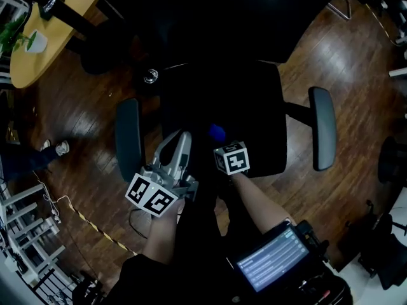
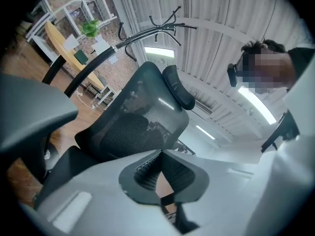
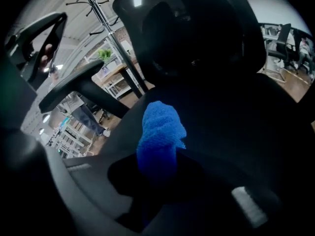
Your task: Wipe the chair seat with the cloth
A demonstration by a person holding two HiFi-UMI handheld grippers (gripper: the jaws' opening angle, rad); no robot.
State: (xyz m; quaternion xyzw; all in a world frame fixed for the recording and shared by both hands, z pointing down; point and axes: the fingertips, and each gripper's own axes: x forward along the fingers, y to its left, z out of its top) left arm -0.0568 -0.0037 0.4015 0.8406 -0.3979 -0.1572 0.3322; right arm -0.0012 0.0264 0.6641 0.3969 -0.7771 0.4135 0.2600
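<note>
The black office chair fills the middle of the head view, its seat [image 1: 248, 107] dark between the left armrest [image 1: 129, 138] and the right armrest [image 1: 323, 127]. My right gripper [image 1: 220, 142] is over the seat's front part, shut on a bunched blue cloth [image 1: 217, 132]. In the right gripper view the cloth [image 3: 160, 134] sticks up from between the jaws of my right gripper [image 3: 157, 166], with the seat [image 3: 231, 127] and the backrest [image 3: 197, 33] beyond it. My left gripper [image 1: 183, 140] hovers by the left armrest, and in its own view my left gripper [image 2: 160, 154] is shut with nothing in it, facing the mesh backrest [image 2: 133, 127].
A wooden table [image 1: 48, 33] with a potted plant stands at the far left. The coat stand's base [image 1: 151, 76] is behind the chair, its pole [image 3: 106, 23] rising on the left. A lit screen [image 1: 273, 259] sits at my waist. Another person's shoe [image 1: 62, 147] is on the wood floor.
</note>
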